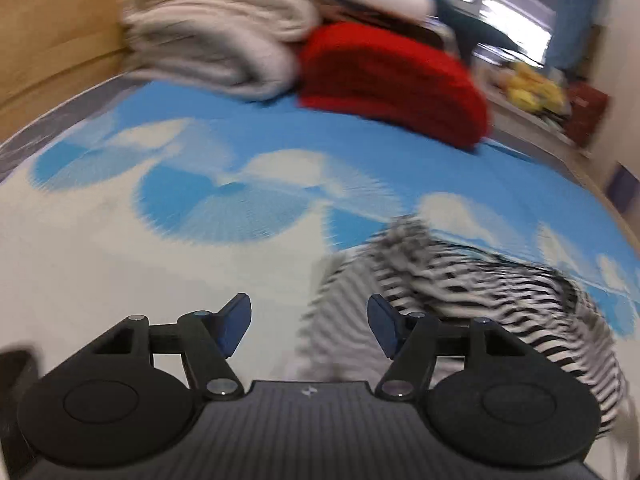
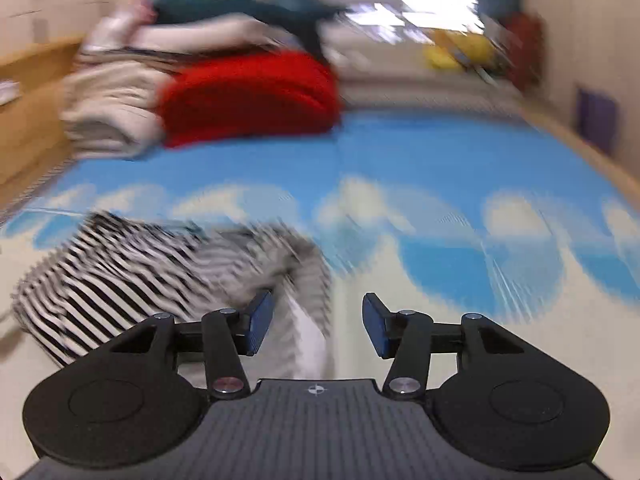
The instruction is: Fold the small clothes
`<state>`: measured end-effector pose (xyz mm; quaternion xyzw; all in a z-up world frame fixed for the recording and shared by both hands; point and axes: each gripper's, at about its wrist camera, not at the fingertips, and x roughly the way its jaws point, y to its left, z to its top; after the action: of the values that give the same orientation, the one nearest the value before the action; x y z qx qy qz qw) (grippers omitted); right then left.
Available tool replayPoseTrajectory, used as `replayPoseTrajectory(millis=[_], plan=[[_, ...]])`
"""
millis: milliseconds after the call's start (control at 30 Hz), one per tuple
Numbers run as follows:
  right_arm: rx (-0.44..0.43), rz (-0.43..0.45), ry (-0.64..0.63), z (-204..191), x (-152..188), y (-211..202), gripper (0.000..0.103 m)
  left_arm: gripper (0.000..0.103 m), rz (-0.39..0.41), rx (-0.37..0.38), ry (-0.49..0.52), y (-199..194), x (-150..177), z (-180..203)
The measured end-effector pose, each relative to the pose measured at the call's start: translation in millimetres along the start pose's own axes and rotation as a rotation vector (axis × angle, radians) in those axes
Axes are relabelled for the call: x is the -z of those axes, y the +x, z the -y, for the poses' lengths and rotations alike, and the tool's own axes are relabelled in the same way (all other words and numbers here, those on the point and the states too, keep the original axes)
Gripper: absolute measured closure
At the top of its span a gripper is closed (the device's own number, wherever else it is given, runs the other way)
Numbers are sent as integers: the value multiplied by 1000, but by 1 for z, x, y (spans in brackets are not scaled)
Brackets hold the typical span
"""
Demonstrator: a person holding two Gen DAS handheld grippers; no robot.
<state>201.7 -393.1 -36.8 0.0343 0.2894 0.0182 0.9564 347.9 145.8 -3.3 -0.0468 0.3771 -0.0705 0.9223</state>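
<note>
No readable text, label, brand or number showed in either view — only a small round cross-mark emblem on the right gripper's ribbed body, and a blurred one on the left gripper.

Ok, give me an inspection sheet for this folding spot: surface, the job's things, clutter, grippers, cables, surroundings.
Surface: blue and white patterned mat, blurred.
Job's things: black-and-white striped garment lying bunched on the mat, in neither gripper.
Clutter: red folded fabric beside a beige folded pile, dark teal cloth on top.
Grippers: left gripper open, nothing between its pads; right gripper open, nothing between its pads.
Cables: nothing seen.
Surroundings: bright window, wooden furniture, yellow items too blurred to identify.
</note>
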Motion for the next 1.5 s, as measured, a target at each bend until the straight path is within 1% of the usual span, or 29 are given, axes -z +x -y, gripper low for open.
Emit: replayPoseTrajectory(millis=[33,100,167,233,300,333,367,400,433,467,533,567,633,667,733,800,833,867,900,933,967,1033,1067,1167,1233,1300,1367,1433,1500], plan=[[-32,5,-57,-6,-9,7,51,30,-18,-7,58,11,-7,14],[-104,-18,-244,-27,-24,35,49,30,-87,-58,207,47,-16,45],[-180,-66,-463,-50,-28,70,35,30,-132,-85,305,83,-18,68],[-210,-177,-613,-71,-27,109,30,30,-179,-29,326,112,-17,79],[-225,-267,-713,-87,-20,144,30,30,-193,27,312,133,-17,86],[-220,-300,-749,-91,-16,160,31,28,-190,39,305,141,-19,88],[-213,-323,-767,-94,-13,171,41,26,-186,50,292,150,-20,89],[-222,-348,-769,-95,-11,179,59,27,-184,65,270,157,-22,88],[-237,-377,-744,-94,-12,185,100,33,-178,76,244,161,-22,87],[-250,-388,-699,-91,-16,186,98,54,-166,91,216,164,-24,85],[-291,-305,-643,-82,-29,172,99,82,-153,136,173,170,-33,79],[-321,-252,-585,-75,-39,163,99,82,-117,109,135,171,-37,74],[-302,-131,-435,-53,-62,150,99,80,-71,70,69,179,-48,71],[-238,-65,-331,-40,-76,151,99,80,-61,76,13,183,-50,63],[-75,-35,-132,-16,-91,171,98,80,-67,97,-59,192,-51,56],[24,-108,-56,-7,-87,201,94,73,-83,67,-64,198,-50,57],[69,-165,-62,-9,-80,215,83,68,-92,64,-45,199,-50,59],[90,-215,-80,-13,-72,224,68,61,-94,64,-27,197,-49,60],[101,-223,-94,-17,-66,226,61,53,-91,63,-8,194,-50,62],[98,-206,-104,-20,-60,220,52,23,-87,47,6,187,-50,63],[84,-168,-99,-20,-56,206,47,3,-73,14,11,181,-51,63],[81,-110,-56,-16,-53,176,40,0,-17,-24,20,165,-51,61],[86,-87,-29,-11,-53,154,38,0,-22,-25,37,157,-52,60],[82,-67,72,7,-41,100,35,0,-77,-60,86,134,-50,56],[102,-73,131,12,-26,68,34,0,-118,-154,138,117,-44,58],[122,-89,170,13,-7,43,34,0,-140,-203,184,97,-32,60],[119,-108,224,9,15,26,34,0,-138,-202,195,71,-16,59],[104,-121,292,0,35,16,34,0,-141,-169,147,44,5,55],[63,-151,298,-23,50,15,32,0,-134,-128,85,20,31,52]])
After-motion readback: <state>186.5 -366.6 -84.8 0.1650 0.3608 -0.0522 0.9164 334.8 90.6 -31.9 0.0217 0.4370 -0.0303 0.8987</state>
